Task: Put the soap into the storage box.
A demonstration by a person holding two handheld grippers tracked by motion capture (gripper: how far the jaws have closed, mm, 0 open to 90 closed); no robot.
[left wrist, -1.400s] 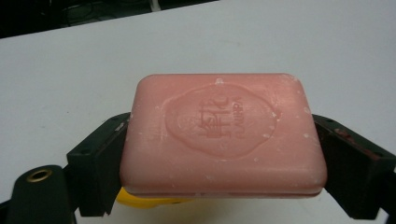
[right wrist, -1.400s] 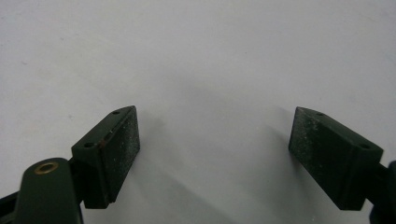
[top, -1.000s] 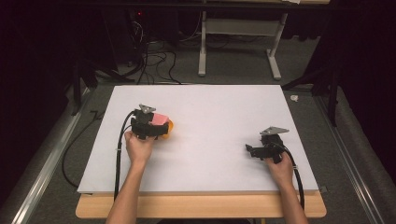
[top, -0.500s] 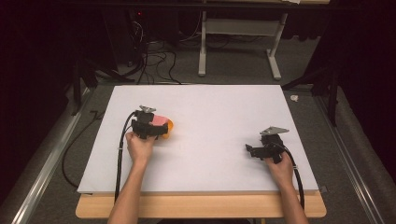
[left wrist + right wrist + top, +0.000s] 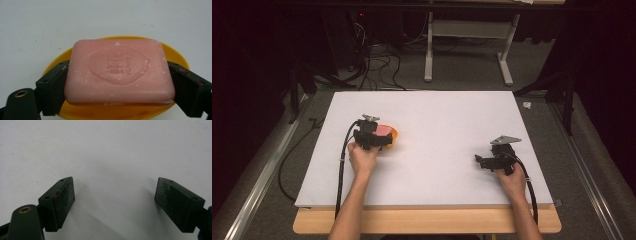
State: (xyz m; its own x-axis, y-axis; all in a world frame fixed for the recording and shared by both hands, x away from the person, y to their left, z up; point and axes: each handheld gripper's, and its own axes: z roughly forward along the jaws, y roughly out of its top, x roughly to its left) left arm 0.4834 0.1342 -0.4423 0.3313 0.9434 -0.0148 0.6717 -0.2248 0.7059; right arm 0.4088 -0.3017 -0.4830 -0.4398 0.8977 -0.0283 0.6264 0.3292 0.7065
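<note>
High view first: a white board [image 5: 437,150] covers most of a wooden table [image 5: 427,222], and the person's two forearms come in from the bottom edge, each hand holding a black gripper. The left gripper [image 5: 379,139] sits toward the left-middle of the board, its jaws pointing right, and just past them lies a pink bar of soap [image 5: 383,130] on a yellow dish [image 5: 393,135]. From the left gripper view the hold is plain — the two black jaws press against the short ends of the soap [image 5: 119,71], one on each side, so the left gripper [image 5: 119,82] is pinching the bar. The soap is a rounded rectangle with a stamped oval emblem on its top face, and it lies flat over the dish [image 5: 180,56], whose yellow rim shows behind and below it; whether the bar rests on the dish or is lifted just clear of it cannot be told. The right gripper [image 5: 484,161] rests well apart, near the board's right side, pointing left. In the right gripper view its jaws stand spread wide over the bare white board [image 5: 112,150], with nothing between them — the right gripper [image 5: 115,200] holds nothing. Beyond the table, cables [image 5: 372,60] and a white frame's legs [image 5: 467,50] lie on the dark floor.
</note>
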